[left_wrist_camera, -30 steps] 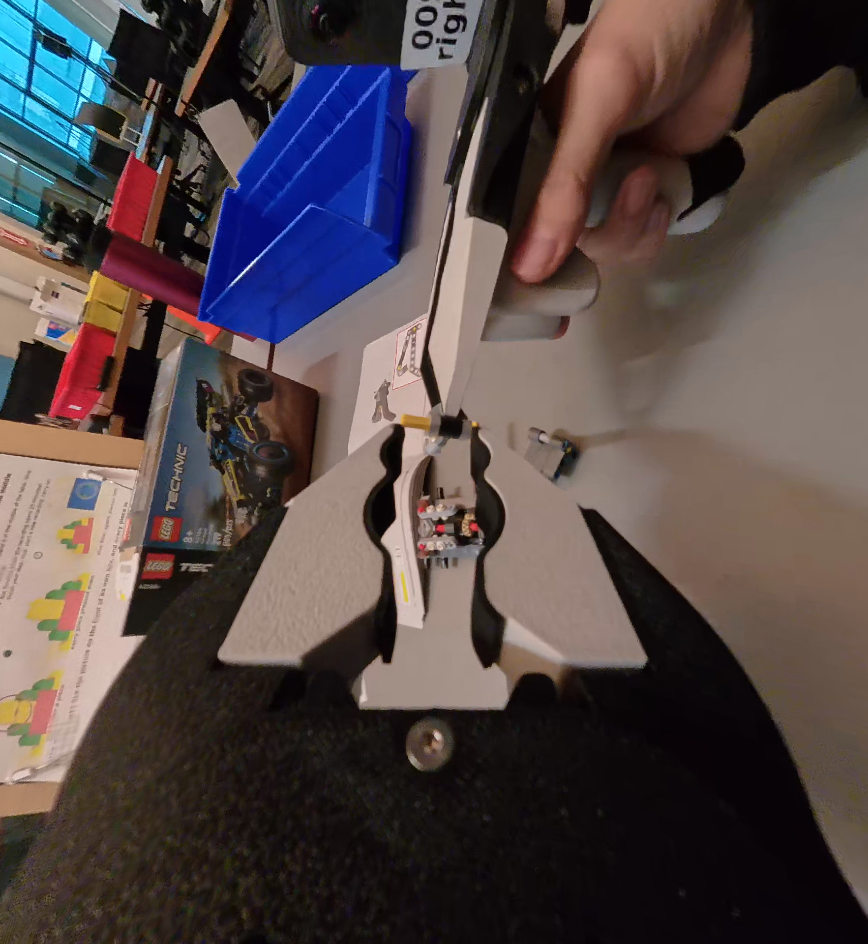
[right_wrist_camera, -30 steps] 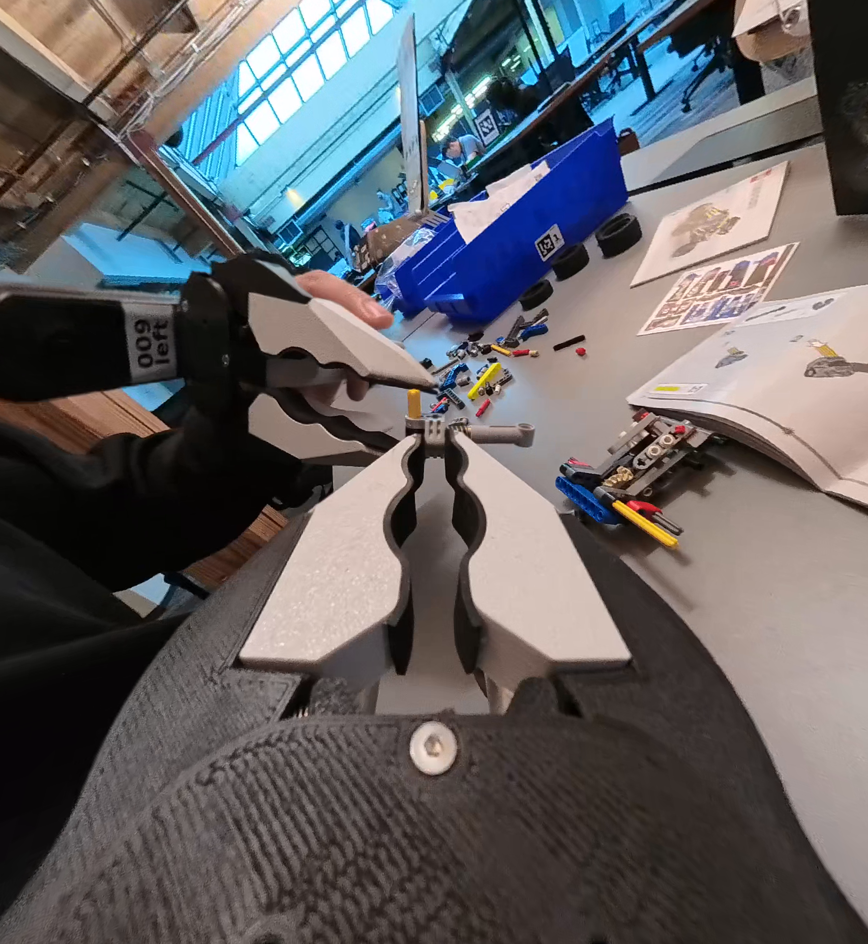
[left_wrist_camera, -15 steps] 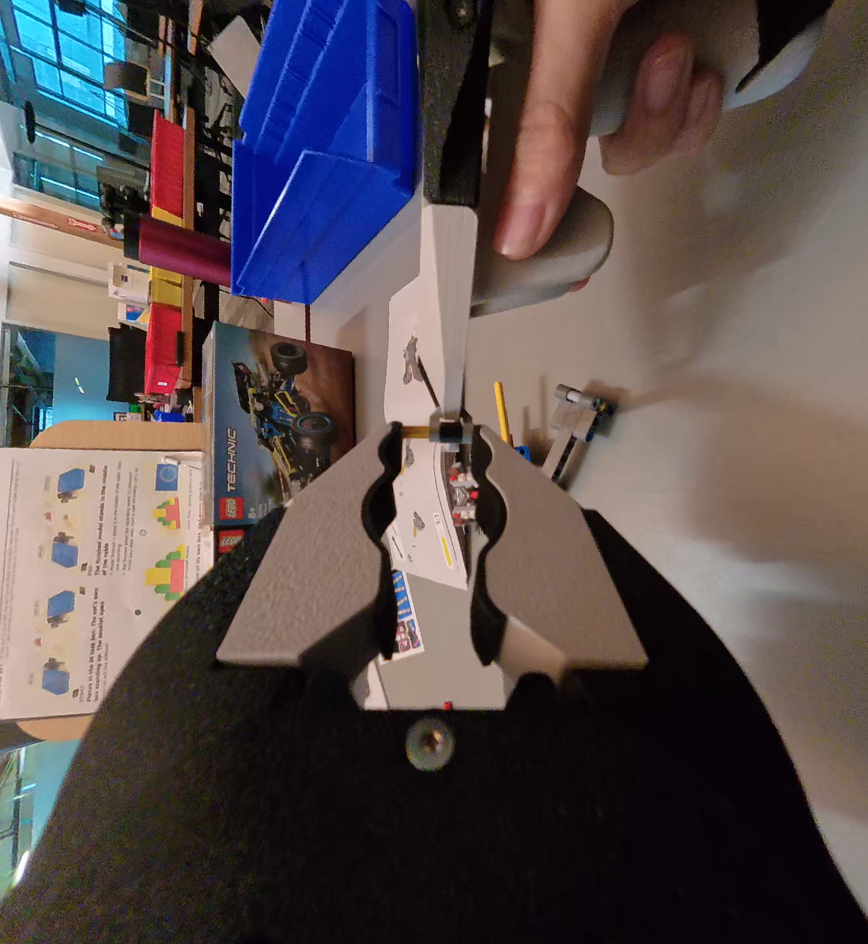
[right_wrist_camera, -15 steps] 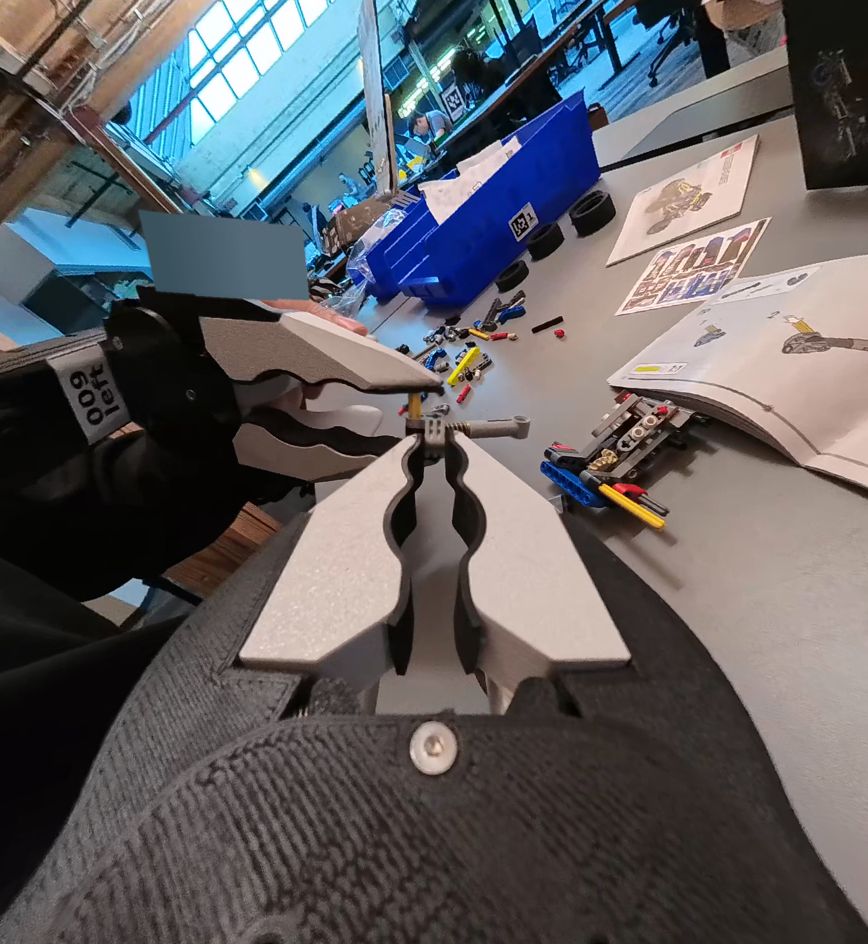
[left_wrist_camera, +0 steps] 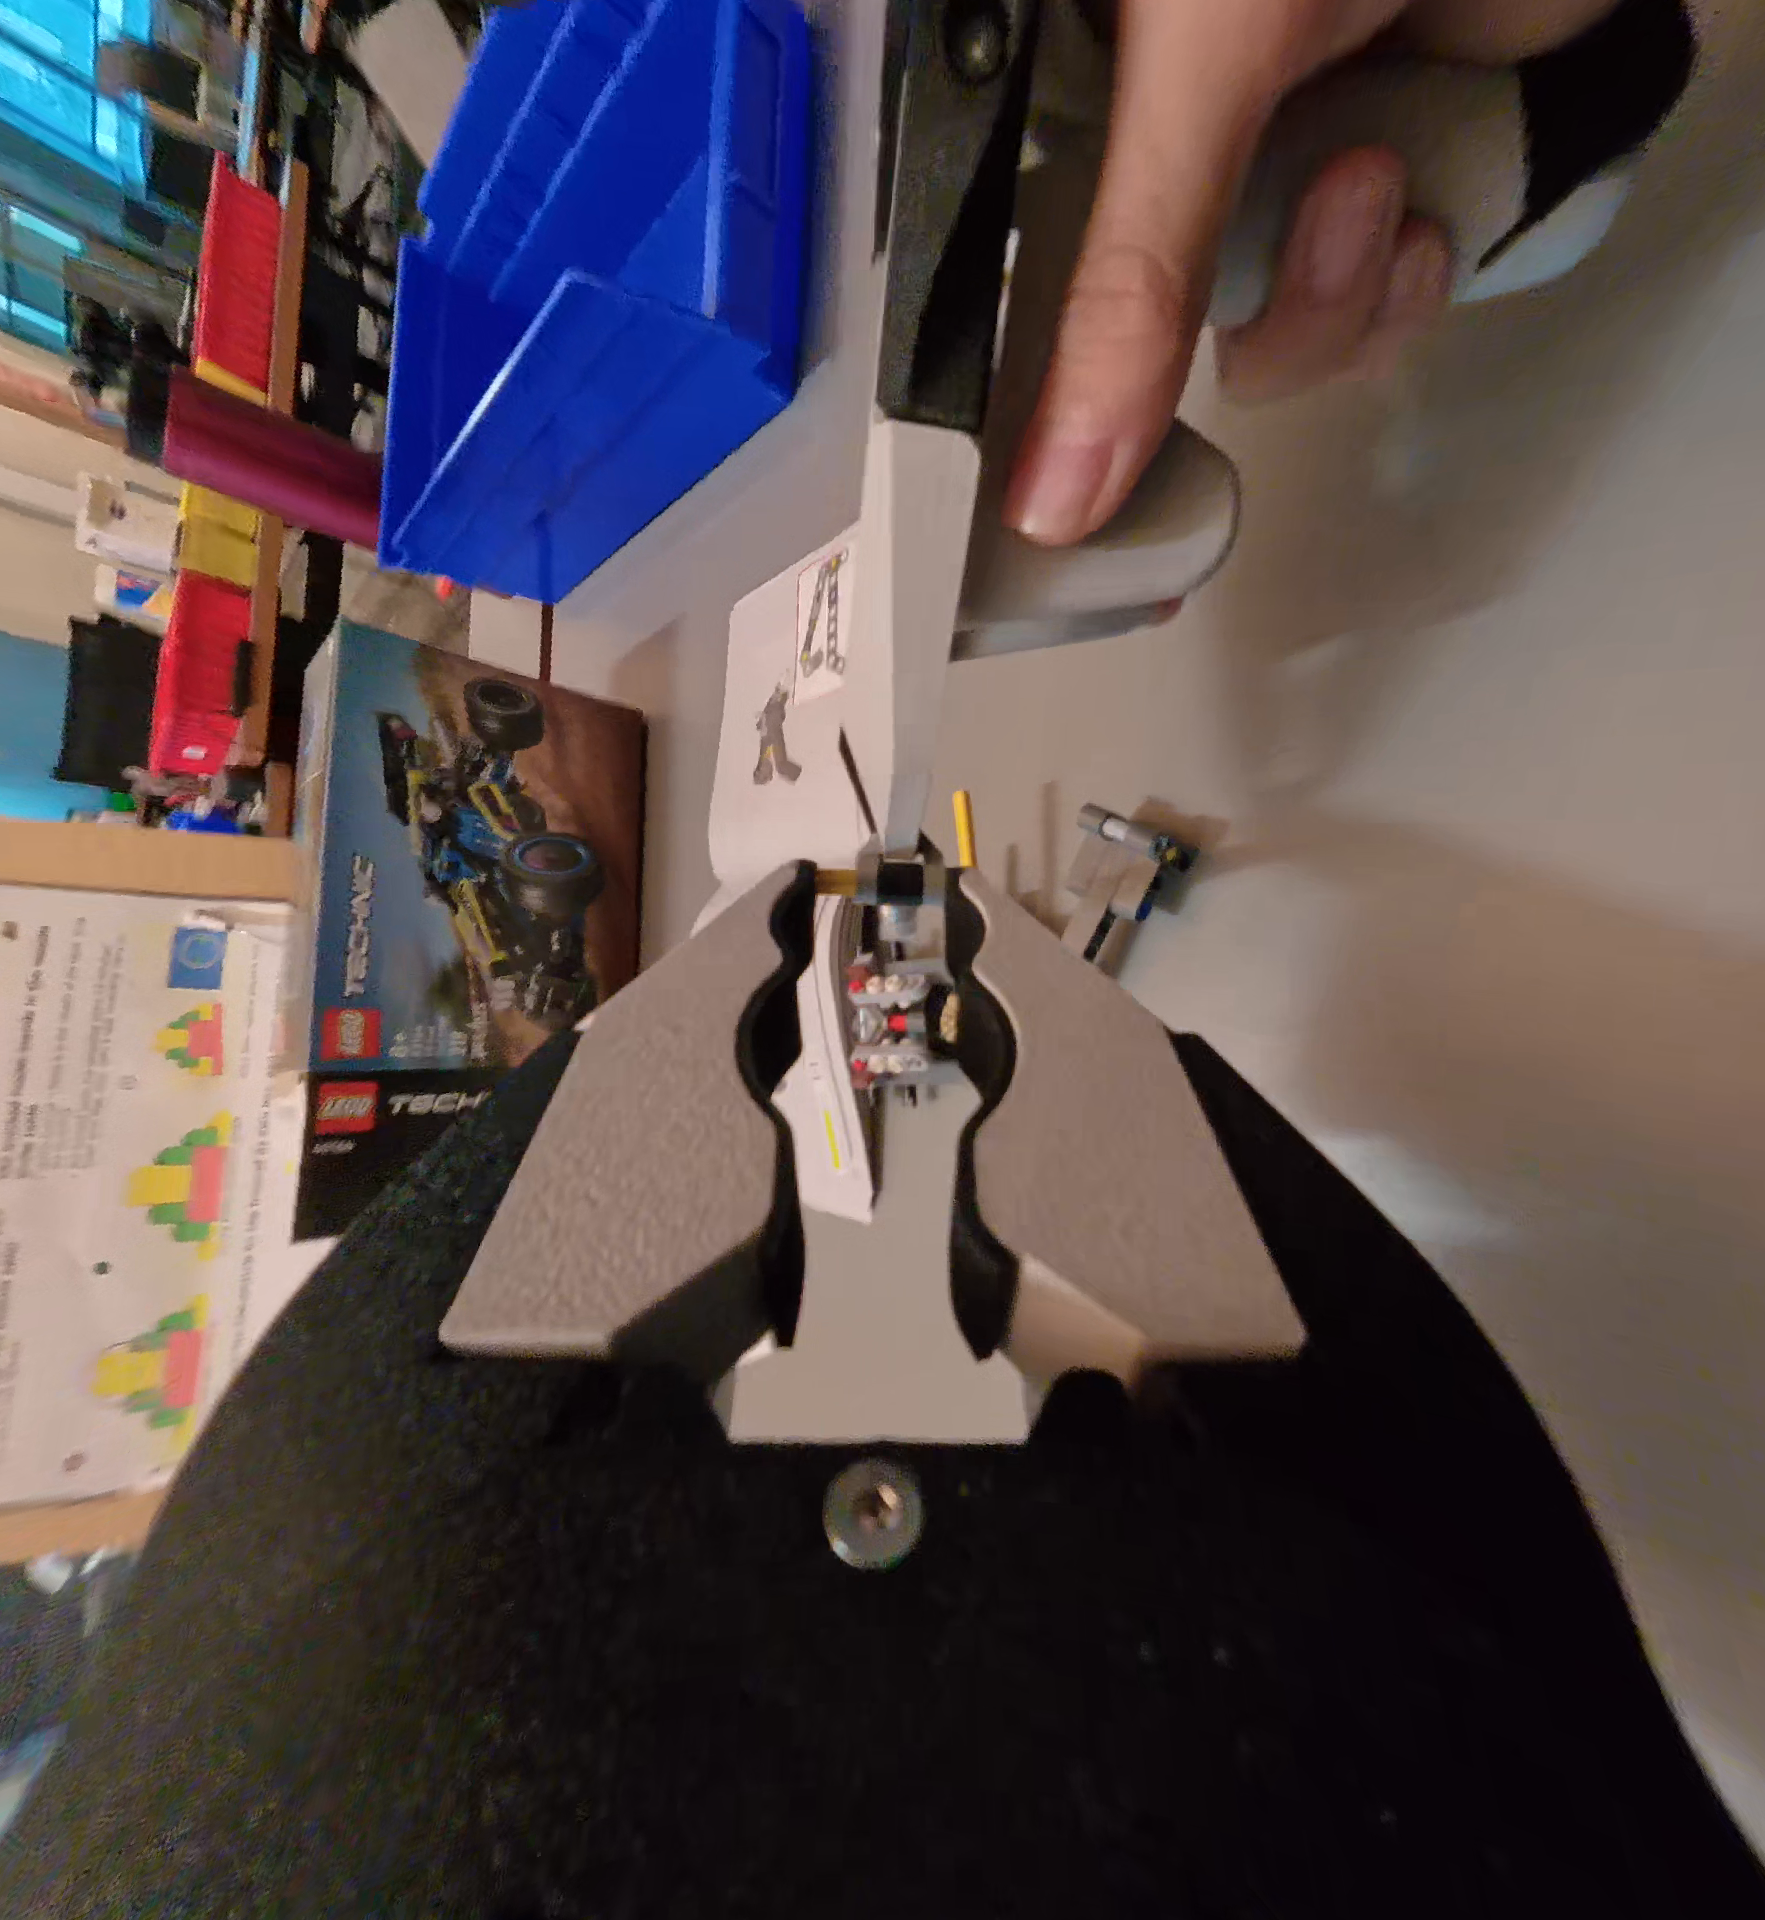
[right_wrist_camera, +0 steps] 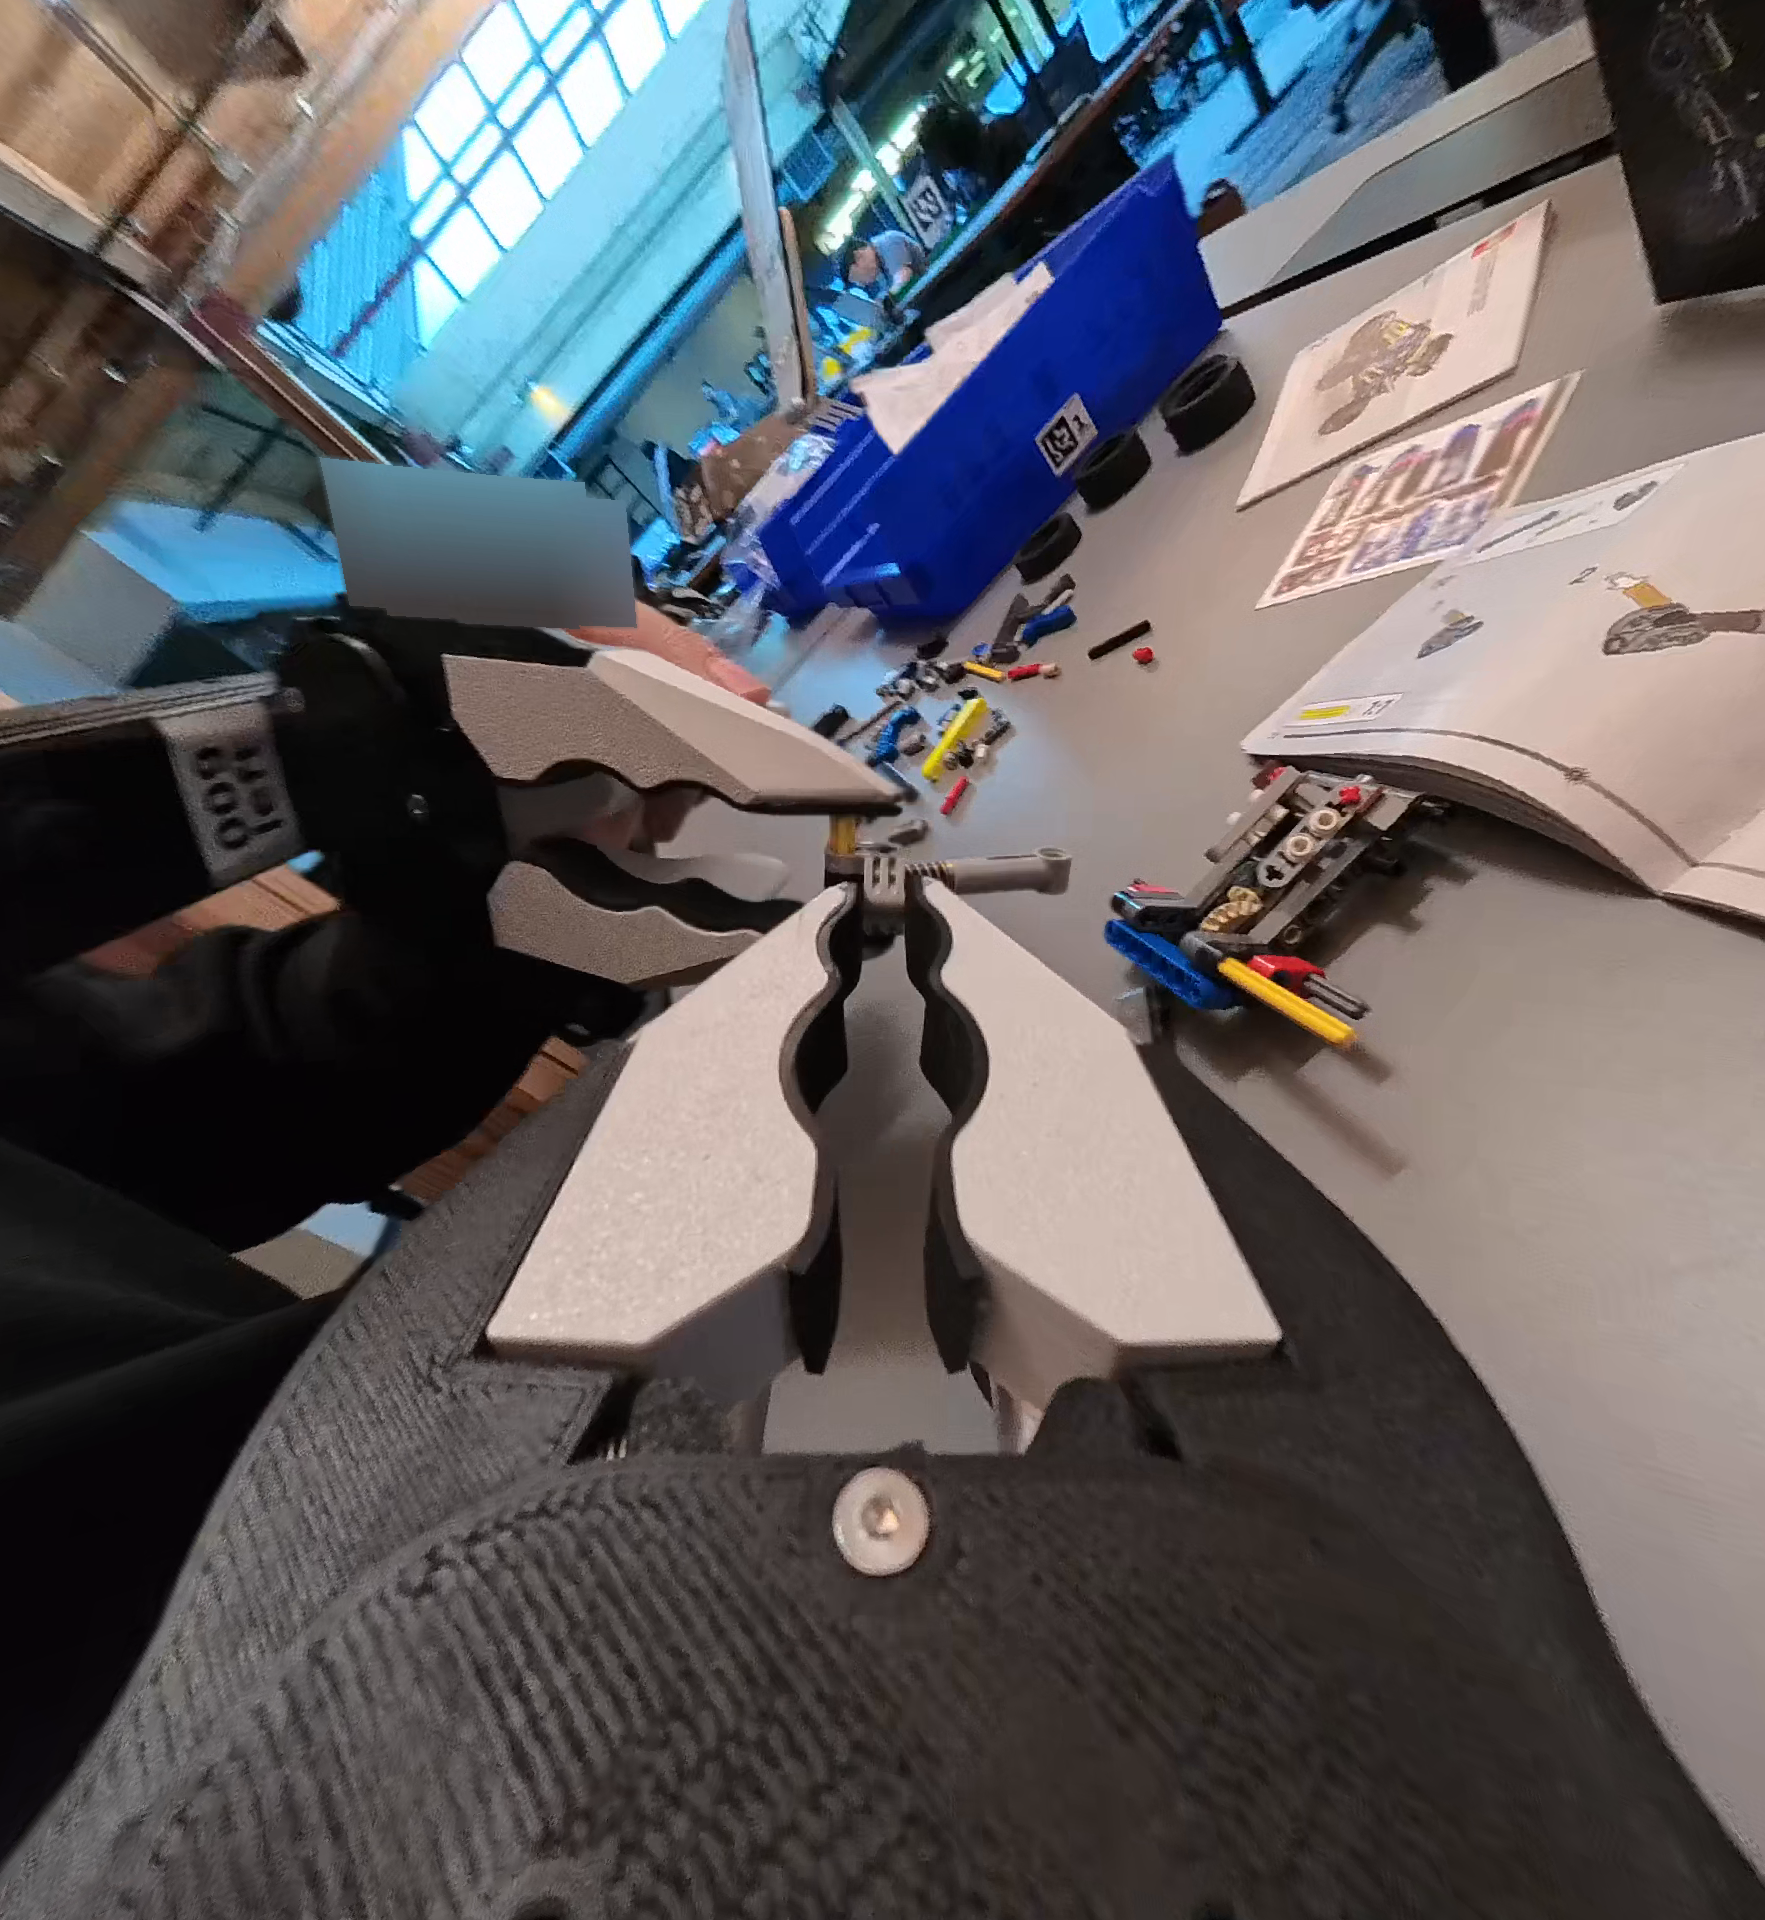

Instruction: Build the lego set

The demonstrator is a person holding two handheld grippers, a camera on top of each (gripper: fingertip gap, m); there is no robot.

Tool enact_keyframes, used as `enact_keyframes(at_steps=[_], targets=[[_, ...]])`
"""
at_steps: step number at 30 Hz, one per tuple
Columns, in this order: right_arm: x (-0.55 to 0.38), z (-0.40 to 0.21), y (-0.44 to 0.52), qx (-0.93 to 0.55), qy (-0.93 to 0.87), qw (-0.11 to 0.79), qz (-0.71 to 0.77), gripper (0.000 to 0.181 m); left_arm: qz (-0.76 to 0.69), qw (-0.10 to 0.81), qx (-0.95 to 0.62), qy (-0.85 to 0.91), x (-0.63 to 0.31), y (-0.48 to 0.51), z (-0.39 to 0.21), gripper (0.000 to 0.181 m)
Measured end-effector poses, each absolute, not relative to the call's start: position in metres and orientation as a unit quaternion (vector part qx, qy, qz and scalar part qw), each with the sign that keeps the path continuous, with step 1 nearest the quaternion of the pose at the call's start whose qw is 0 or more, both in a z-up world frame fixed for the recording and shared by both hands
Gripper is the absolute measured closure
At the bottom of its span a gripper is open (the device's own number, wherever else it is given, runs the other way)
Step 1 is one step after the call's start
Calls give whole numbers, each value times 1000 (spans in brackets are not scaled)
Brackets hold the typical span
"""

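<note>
Mid-air sub-assembly step. Right hand-held gripper [right_wrist_camera: 876,904] is nearly closed, tips pinching a small grey connector [right_wrist_camera: 883,881] that carries a grey shock absorber [right_wrist_camera: 997,871] pointing out to the right.

Left hand-held gripper [right_wrist_camera: 842,847] comes in from the side, clamped end to end along a short yellow axle [right_wrist_camera: 843,831] that sits in the connector; from the left wrist view the axle [left_wrist_camera: 836,881] sticks out just past one tip.

My read: axle is being seated into the connector and isn't fully home yet.

Next: push straight along the axle line while the right holds firm. Any tilt and it will bind or pop out of the pinch.

Partly built chassis [right_wrist_camera: 1262,883] lies on the grey surface [right_wrist_camera: 1584,1091] beside the open instruction booklet [right_wrist_camera: 1584,707]. Loose parts [right_wrist_camera: 961,717] lie near the blue bin [right_wrist_camera: 1003,457].
</note>
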State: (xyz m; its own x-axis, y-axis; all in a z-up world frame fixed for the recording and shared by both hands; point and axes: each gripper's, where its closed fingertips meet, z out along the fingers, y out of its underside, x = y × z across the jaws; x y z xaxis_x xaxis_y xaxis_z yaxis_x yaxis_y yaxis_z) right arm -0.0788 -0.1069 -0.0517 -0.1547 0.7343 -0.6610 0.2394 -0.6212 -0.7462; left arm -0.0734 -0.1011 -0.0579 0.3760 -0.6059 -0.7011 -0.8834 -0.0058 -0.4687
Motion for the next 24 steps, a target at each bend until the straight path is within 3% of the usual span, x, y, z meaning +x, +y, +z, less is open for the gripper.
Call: enact_keyframes(at_steps=[4,7,11,14,17,20,24], targets=[[-76,-44,-108,-605,-363,156,691,175,93,475,-695,531,-66,-107,-55,143],[-74,-37,-112,-582,-336,115,732,175,79,498,-686,524,-67,-107,-42,159],[-76,-35,-114,-578,-343,126,729,175,7,495,-717,491,-69,-109,-41,160],[-72,-19,-111,-536,-375,197,731,170,-138,498,-767,380,-69,-109,-31,160],[-61,0,-107,-471,-446,343,679,157,-294,462,-788,279,-68,-114,-26,159],[-50,5,-123,-367,-559,476,571,157,-386,406,-787,257,-61,-128,-32,159],[-49,-24,-146,-272,-694,518,419,161,-446,337,-786,264,-50,-144,-43,160]])
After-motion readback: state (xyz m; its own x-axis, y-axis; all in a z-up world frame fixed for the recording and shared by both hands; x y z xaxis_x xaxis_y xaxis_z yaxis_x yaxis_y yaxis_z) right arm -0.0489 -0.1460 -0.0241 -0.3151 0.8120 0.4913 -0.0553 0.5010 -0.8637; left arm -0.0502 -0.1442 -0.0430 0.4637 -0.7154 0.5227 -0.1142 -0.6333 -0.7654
